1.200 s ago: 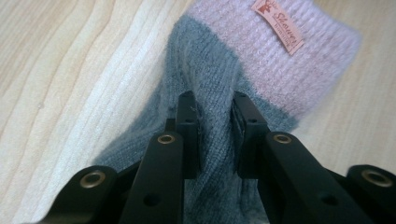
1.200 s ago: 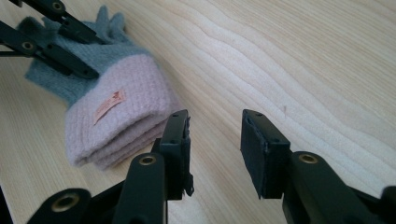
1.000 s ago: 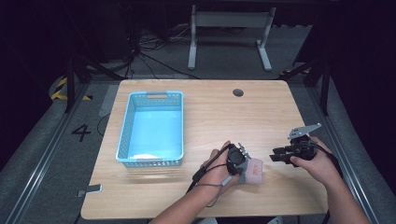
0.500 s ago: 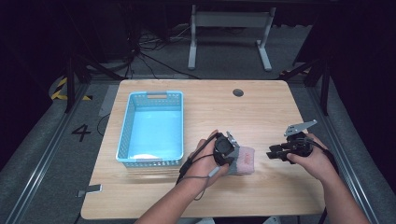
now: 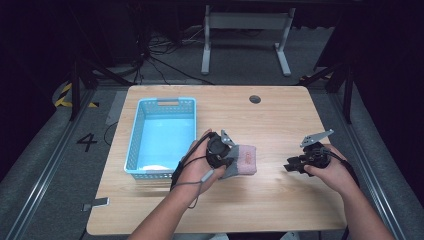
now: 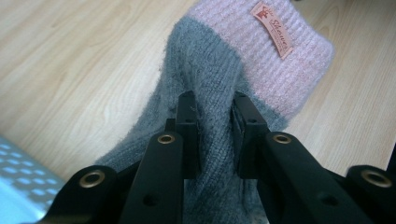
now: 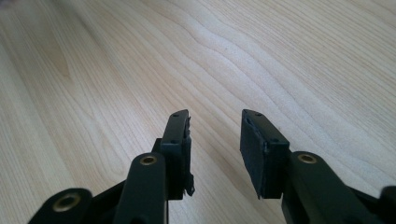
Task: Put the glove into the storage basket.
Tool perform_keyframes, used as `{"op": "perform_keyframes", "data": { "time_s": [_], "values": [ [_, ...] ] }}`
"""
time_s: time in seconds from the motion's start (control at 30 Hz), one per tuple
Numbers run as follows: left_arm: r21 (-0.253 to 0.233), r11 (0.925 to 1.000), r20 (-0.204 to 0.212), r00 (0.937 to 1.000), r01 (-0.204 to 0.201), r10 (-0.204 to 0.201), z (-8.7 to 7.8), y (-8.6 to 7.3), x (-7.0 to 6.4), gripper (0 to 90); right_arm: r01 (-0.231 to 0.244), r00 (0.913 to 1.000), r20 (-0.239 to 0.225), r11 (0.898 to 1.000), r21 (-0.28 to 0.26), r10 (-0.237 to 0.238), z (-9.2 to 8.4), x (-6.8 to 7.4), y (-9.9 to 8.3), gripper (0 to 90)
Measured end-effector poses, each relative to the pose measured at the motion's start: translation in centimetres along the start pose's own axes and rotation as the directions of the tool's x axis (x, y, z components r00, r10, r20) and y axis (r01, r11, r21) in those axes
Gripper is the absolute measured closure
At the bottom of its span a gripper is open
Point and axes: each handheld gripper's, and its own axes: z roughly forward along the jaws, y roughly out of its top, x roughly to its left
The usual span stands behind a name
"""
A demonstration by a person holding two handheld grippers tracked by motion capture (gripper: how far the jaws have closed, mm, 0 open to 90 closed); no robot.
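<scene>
A grey sock with a pink ribbed cuff and a small label hangs just above the wooden table, right of the blue basket. My left gripper is shut on the grey part of the sock, which bunches between its two black jaws. In the left gripper view my left gripper points at the pink cuff. My right gripper is held low over the table at the right, apart from the sock. Seen in its own view, my right gripper is open with bare wood between the jaws.
The blue plastic basket stands at the table's left half with something pale at its bottom near the front. A dark round hole sits near the table's far edge. Metal frame legs stand on the floor behind.
My left gripper has carried the sock up and to the left, toward the basket. My right gripper has shifted slightly away and stays open.
</scene>
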Motion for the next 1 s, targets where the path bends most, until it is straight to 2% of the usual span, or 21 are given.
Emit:
{"op": "perform_keyframes", "data": {
  "time_s": [0.33, 0.43, 0.53, 0.67, 0.83, 1.0],
  "values": [
    [-0.02, 0.9997, -0.043, 0.9989, 0.017, -0.018, -2.6, -0.3, 2.8, 76.0, -0.003, 1.0, 0.008, 1.0, 0.015, 0.003, 0.5, 0.2, -0.6, 63.8],
    [-0.02, 0.9996, -0.059, 0.998, 0.018, -0.02, -3.6, -0.4, 4.2, 76.0, -0.006, 0.9999, 0.01, 1.0, 0.015, 0.006, 0.4, 0.2, -0.7, 63.8],
    [-0.031, 0.9989, -0.085, 0.9957, 0.036, -0.038, -4.6, -0.6, 5.7, 76.0, -0.01, 0.9999, 0.011, 1.0, 0.017, 0.01, 0.5, 0.2, -0.9, 63.8],
    [-0.04, 0.9981, -0.099, 0.9938, 0.048, -0.051, -5.5, -0.7, 7.0, 76.0, -0.014, 0.9999, 0.009, 1.0, 0.019, 0.014, 0.5, 0.2, -1.0, 63.8],
    [-0.029, 0.9987, -0.111, 0.9928, 0.043, -0.046, -6.5, -0.8, 8.6, 76.0, -0.023, 0.9997, 0.012, 1.0, 0.02, 0.022, 0.4, 0.4, -1.3, 63.7],
    [-0.033, 0.9974, -0.128, 0.9895, 0.064, -0.067, -7.5, -1.5, 10.3, 76.0, -0.031, 0.9994, 0.018, 0.999, 0.019, 0.03, 0.1, 0.5, -1.8, 63.6]
  ]
}}
